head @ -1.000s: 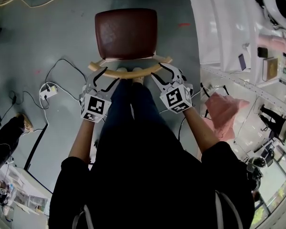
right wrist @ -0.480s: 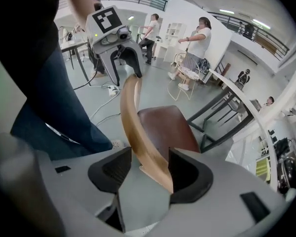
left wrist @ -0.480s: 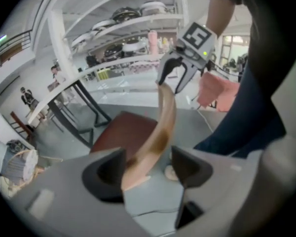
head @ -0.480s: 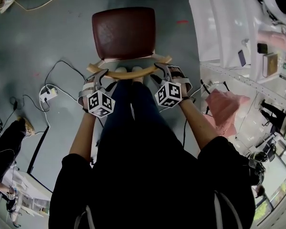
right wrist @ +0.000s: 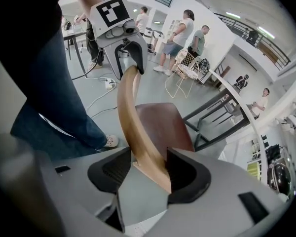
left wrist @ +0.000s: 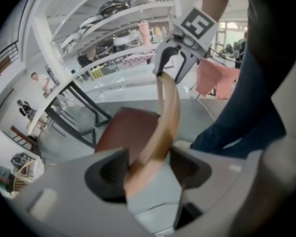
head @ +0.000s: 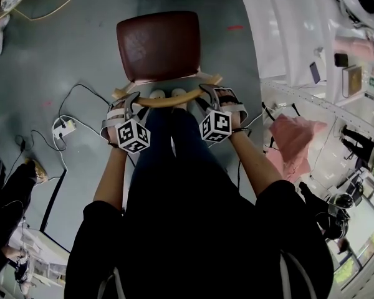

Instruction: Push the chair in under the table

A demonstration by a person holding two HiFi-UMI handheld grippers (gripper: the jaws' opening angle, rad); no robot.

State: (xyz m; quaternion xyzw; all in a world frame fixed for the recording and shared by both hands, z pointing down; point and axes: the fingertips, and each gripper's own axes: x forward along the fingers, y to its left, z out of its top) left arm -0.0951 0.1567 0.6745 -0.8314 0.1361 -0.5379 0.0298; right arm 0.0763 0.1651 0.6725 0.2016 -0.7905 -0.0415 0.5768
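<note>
The chair has a dark red seat (head: 157, 45) and a curved wooden backrest (head: 165, 98). It stands on the grey floor right in front of me, left of the white table (head: 280, 36). My left gripper (head: 128, 103) straddles the backrest's left end (left wrist: 160, 132). Its jaws are closing and the wood sits deep between them, close against the pads. My right gripper (head: 210, 96) straddles the right end (right wrist: 138, 137) with the rail between its wide jaws. Each gripper shows in the other's view, the right gripper (left wrist: 171, 65) and the left gripper (right wrist: 128, 58), astride the rail's far end.
My legs and shoes (head: 167, 94) stand just behind the backrest. Cables and a power strip (head: 63, 127) lie on the floor to the left. A pink cloth (head: 293, 143) hangs at the right. Dark table legs (right wrist: 212, 113) stand beyond the seat, and people stand farther back.
Both grippers have rolled and come down onto the ends of the backrest, which now sits between each pair of jaws. The chair has barely moved.
</note>
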